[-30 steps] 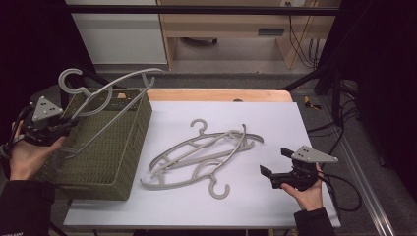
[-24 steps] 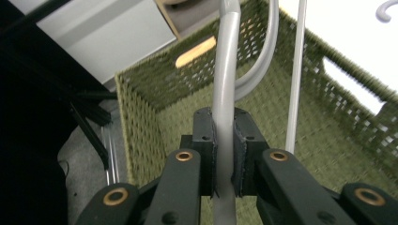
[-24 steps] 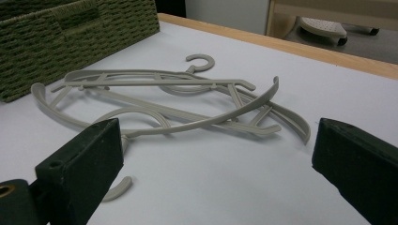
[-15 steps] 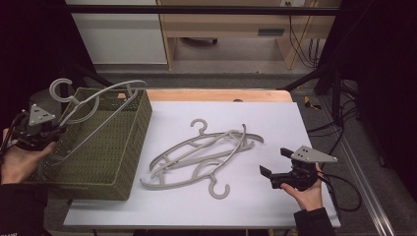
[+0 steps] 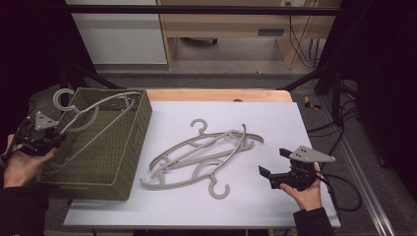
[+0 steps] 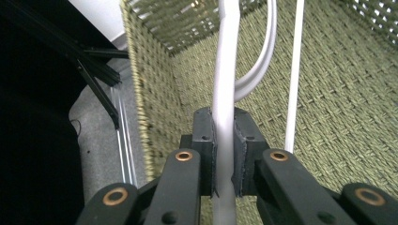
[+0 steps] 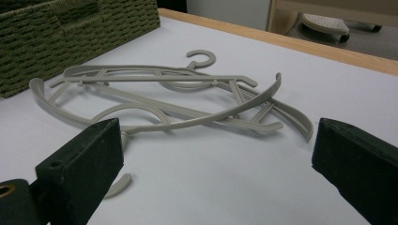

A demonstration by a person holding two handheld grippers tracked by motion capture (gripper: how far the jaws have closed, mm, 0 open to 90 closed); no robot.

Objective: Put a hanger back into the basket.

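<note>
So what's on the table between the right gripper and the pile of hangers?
Nothing. In the right gripper view, bare white table lies between the open right gripper and the hangers.

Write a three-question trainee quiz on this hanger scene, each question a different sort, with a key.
1. True or false: the left tool is shut on a grey hanger that lies partly in the green woven basket.
2. How many hangers lie in the tangled pile on the white table? A) none B) two C) six
3. Fill in: the right tool hovers beside the pile with its jaws ____.

Key: 1 true; 2 B; 3 open.
</note>
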